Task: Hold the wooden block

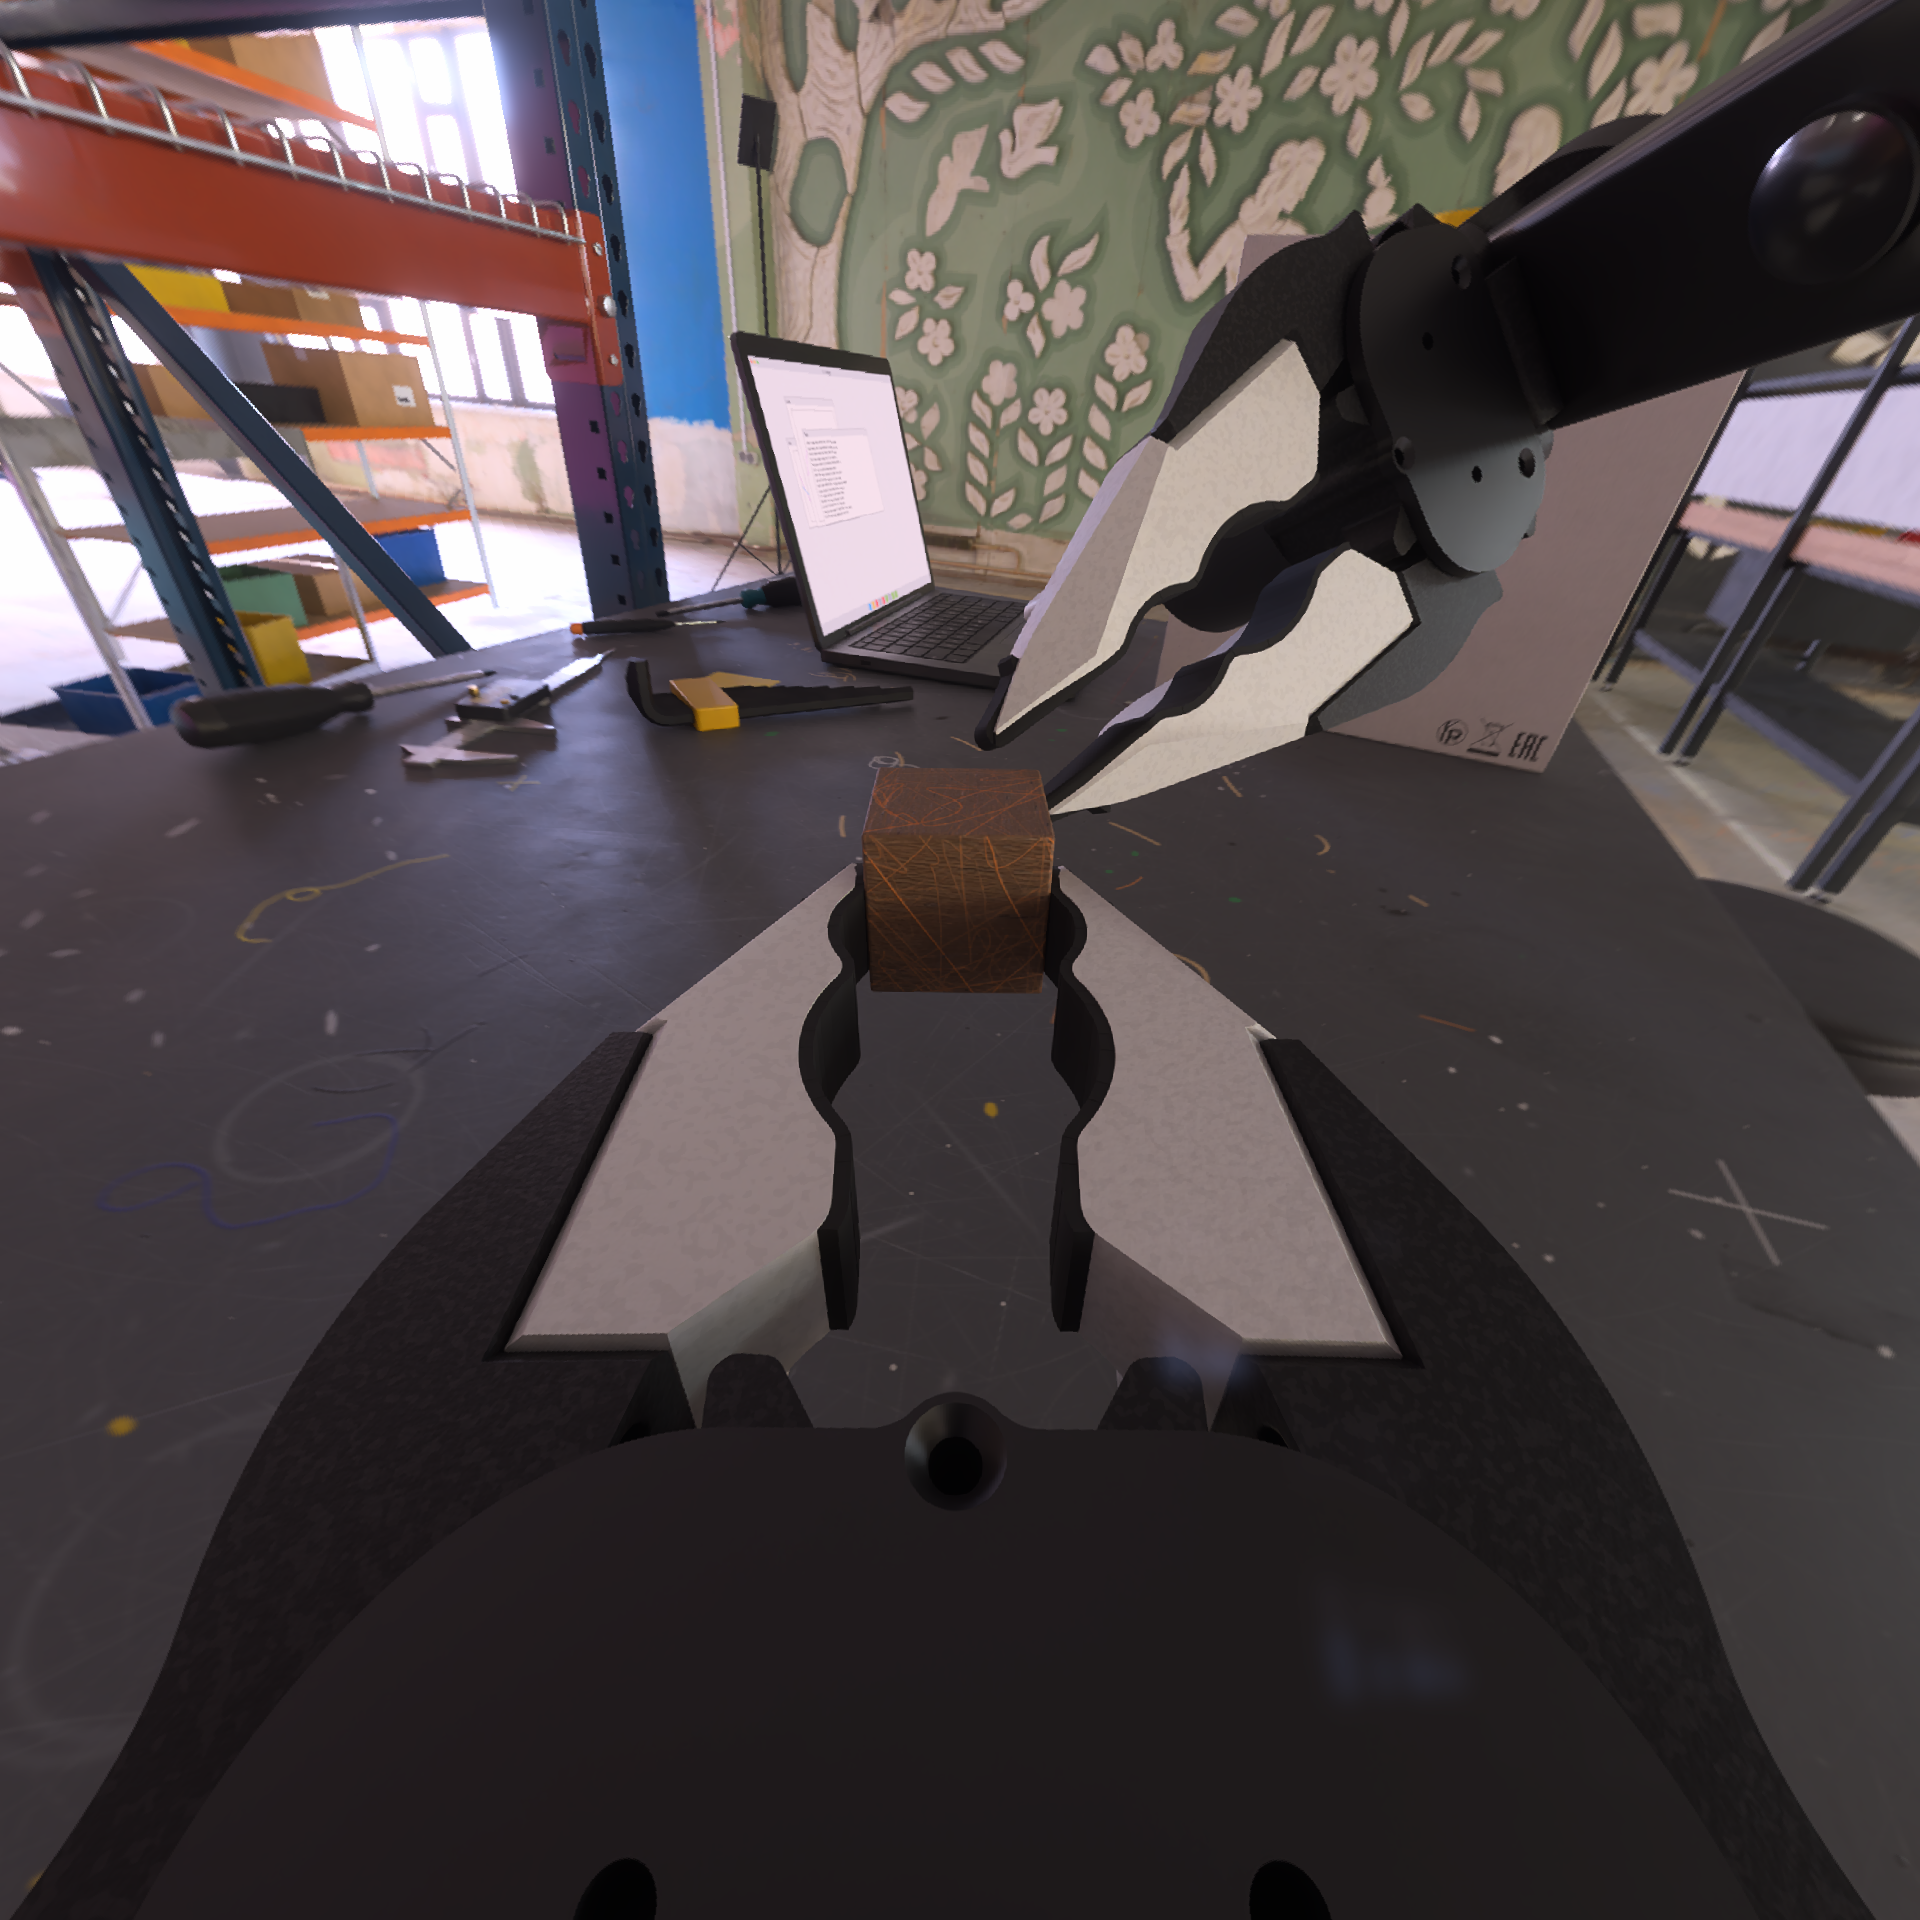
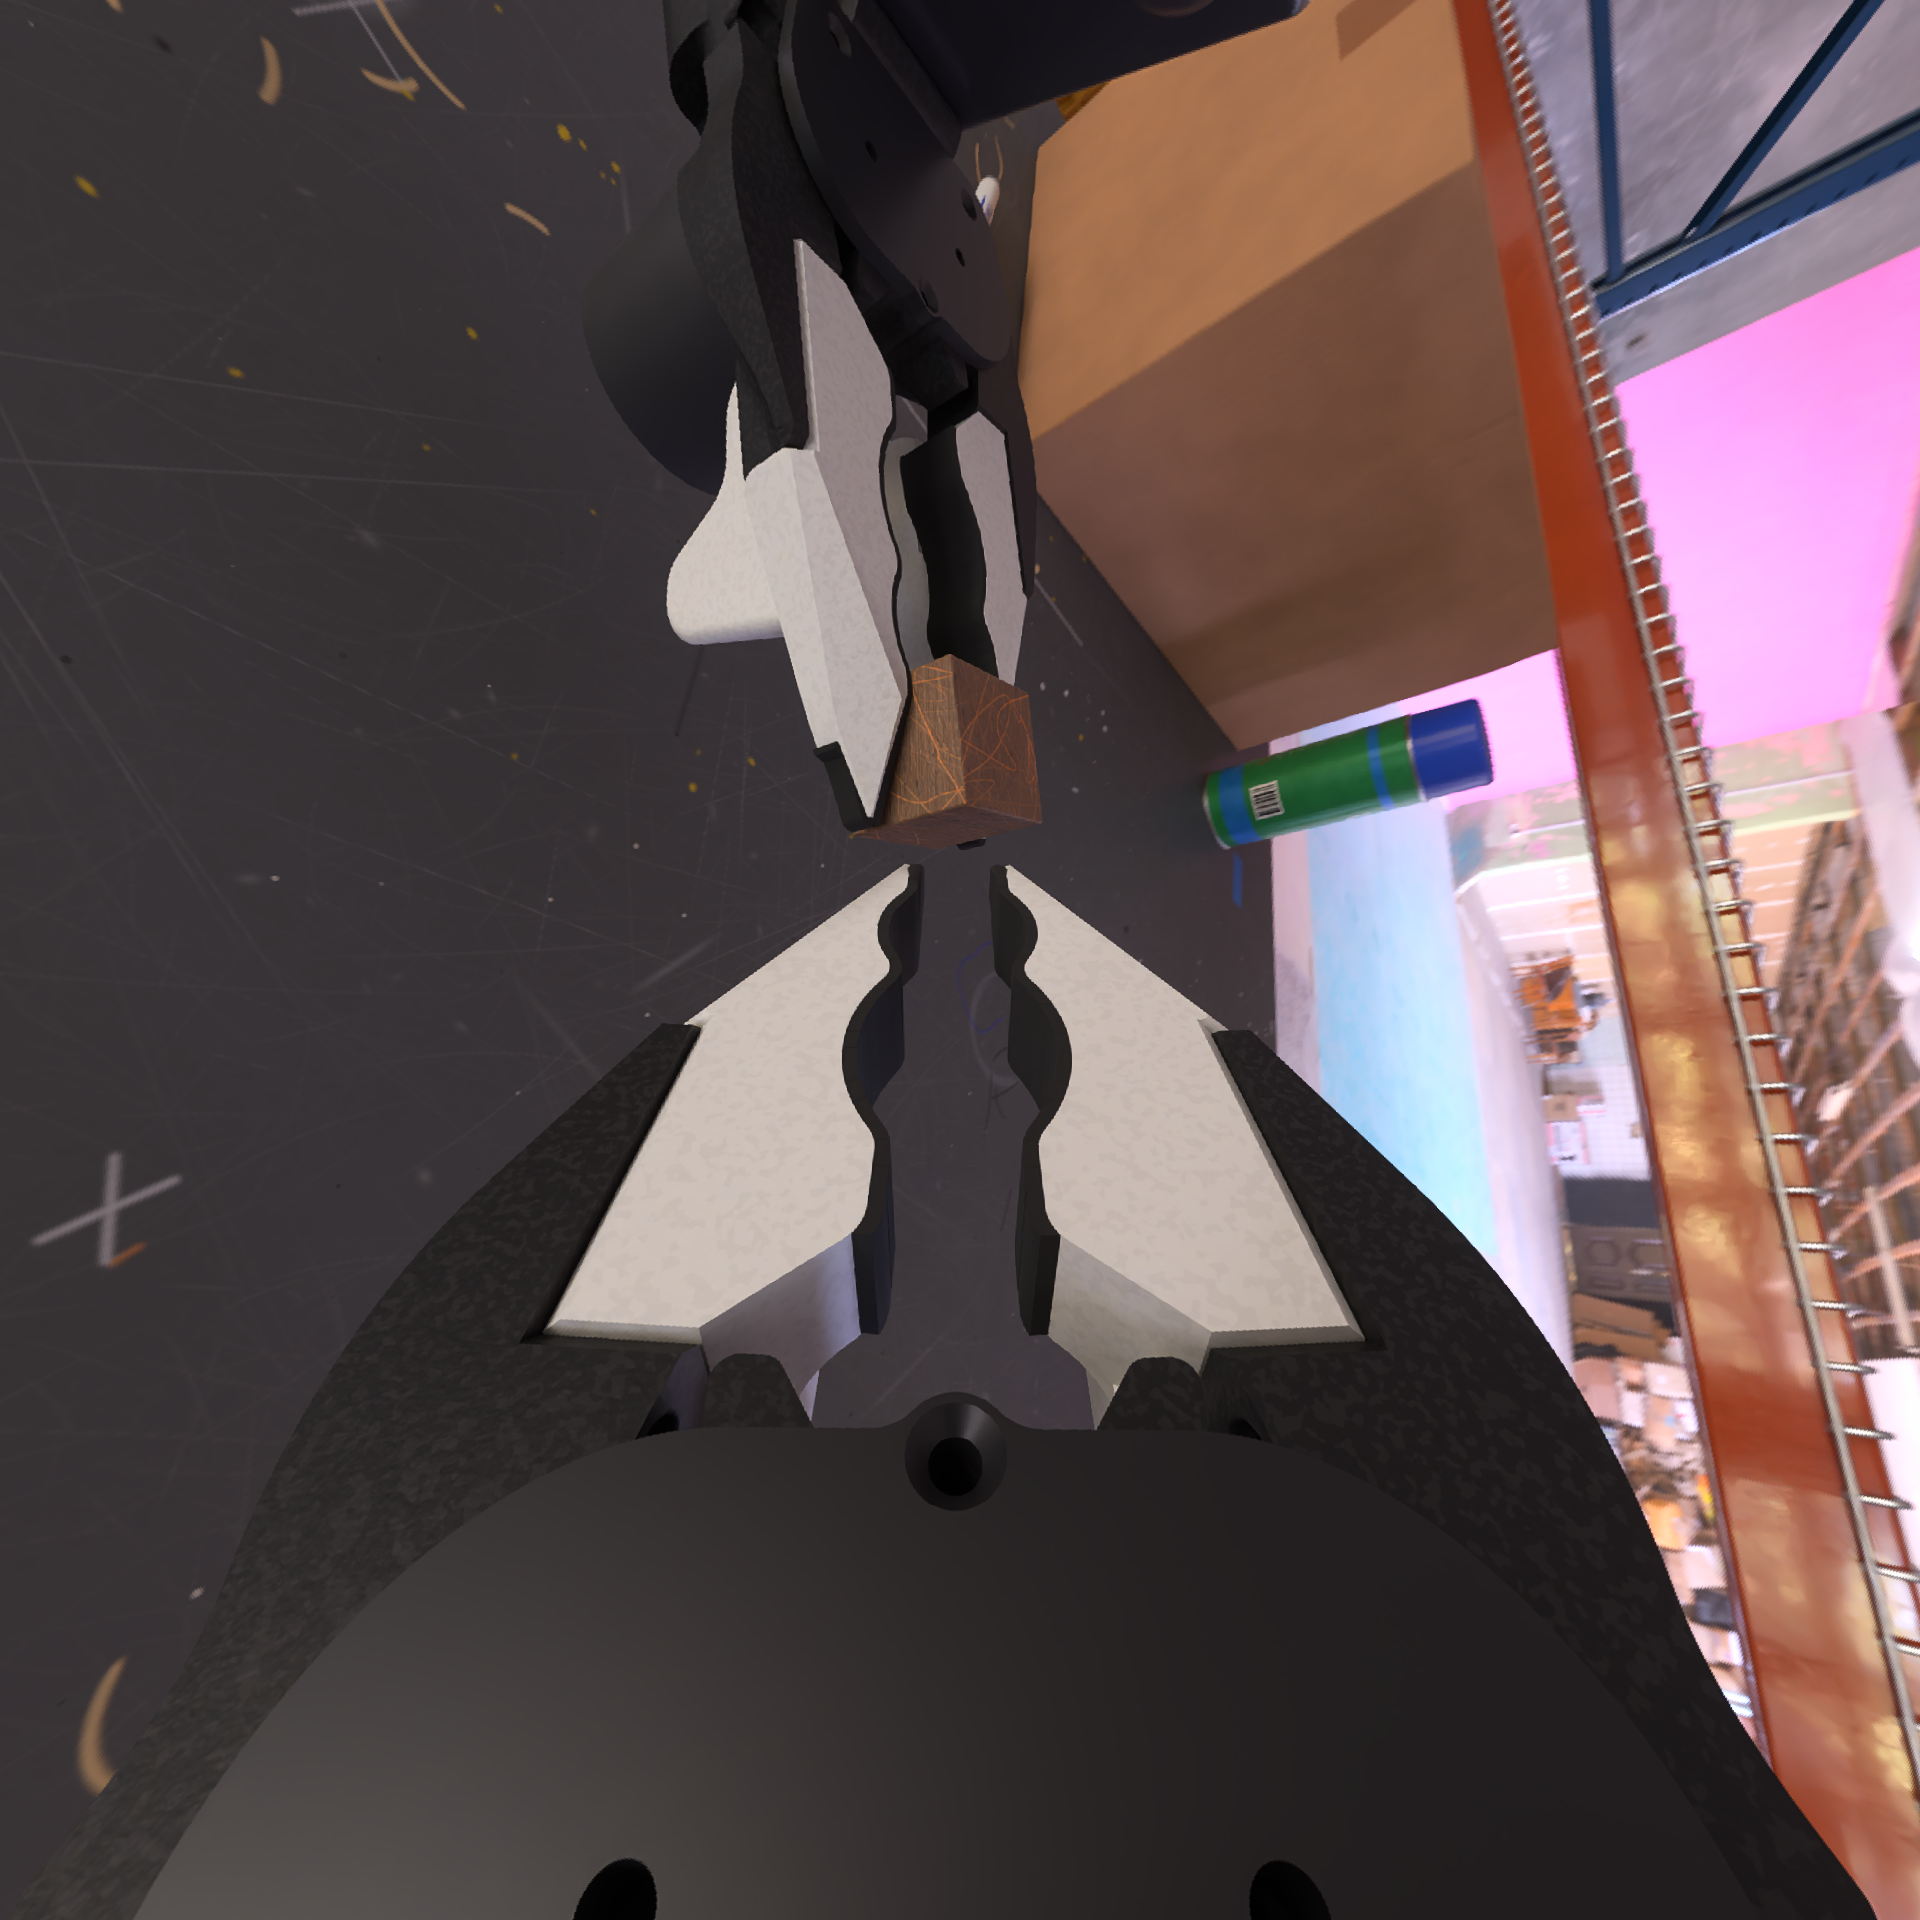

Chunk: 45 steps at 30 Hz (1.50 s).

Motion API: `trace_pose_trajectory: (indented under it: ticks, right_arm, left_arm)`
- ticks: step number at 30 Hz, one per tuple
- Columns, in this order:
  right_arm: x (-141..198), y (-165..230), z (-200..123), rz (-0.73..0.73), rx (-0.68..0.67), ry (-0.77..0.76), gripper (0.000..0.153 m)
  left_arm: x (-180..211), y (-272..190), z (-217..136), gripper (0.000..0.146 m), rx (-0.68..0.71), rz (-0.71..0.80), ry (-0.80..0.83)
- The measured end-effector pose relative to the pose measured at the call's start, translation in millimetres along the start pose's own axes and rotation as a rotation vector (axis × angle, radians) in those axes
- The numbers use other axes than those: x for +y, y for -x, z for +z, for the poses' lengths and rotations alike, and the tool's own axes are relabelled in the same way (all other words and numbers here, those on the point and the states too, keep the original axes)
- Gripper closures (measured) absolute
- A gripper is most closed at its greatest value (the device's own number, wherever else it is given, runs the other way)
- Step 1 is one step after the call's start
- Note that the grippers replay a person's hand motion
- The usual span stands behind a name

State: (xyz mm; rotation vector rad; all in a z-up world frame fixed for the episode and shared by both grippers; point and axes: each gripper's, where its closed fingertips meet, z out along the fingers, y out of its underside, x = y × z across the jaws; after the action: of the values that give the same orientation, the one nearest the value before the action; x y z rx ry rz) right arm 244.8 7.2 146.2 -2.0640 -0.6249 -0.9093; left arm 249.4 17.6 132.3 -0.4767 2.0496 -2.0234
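The wooden block (image 1: 954, 894) is a small brown cube with orange scratch marks. My left gripper (image 1: 954, 885) is shut on it, one fingertip on each side face, over the dark table (image 1: 416, 1039). My right gripper (image 1: 1018, 774) comes in from the upper right, its tips just beyond the block's far top right corner. In the right wrist view the block (image 2: 961, 758) sits just ahead of my right gripper (image 2: 953, 873), whose fingers stand a narrow gap apart with nothing between them. The left gripper (image 2: 914, 821) holds the block there from the far side.
An open laptop (image 1: 883, 520) stands behind the block, with a screwdriver (image 1: 270, 712), a caliper (image 1: 520, 707) and a yellow and black tool (image 1: 727, 701) to its left. A grey board (image 1: 1558, 623) leans at right. A cardboard box (image 2: 1299, 416) and a spray can (image 2: 1351, 774) lie near the table edge.
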Motion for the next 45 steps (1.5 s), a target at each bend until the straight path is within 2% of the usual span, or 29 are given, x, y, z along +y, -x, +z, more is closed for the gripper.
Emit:
trace_pose_trajectory:
  ticks: [10, 17, 24, 31, 39, 45]
  right_arm:
    - [-17, -3, 1, -0.139, 0.175, -0.162, 0.140]
    - [-22, -3, 0, -0.106, 0.198, -0.268, 0.140]
    - [-21, -2, 0, -0.131, 0.203, -0.278, 0.140]
    - [-17, 0, 2, -0.174, 0.176, -0.231, 0.140]
    - [-16, 0, -1, -0.144, 0.085, -0.157, 0.140]
    - [-17, 1, -2, -0.101, 0.048, -0.123, 0.134]
  left_arm:
    - [-13, -2, -15, 0.113, -0.082, 0.283, 0.004]
    - [-17, -5, -19, 0.113, -0.120, 0.402, 0.020]
    - [-16, -5, -18, 0.113, -0.106, 0.375, 0.021]
    - [-9, -3, -15, 0.113, -0.043, 0.198, 0.031]
    - [-6, -6, -10, 0.113, 0.038, 0.027, 0.010]
    - [-3, -9, -10, 0.113, 0.080, 0.042, -0.003]
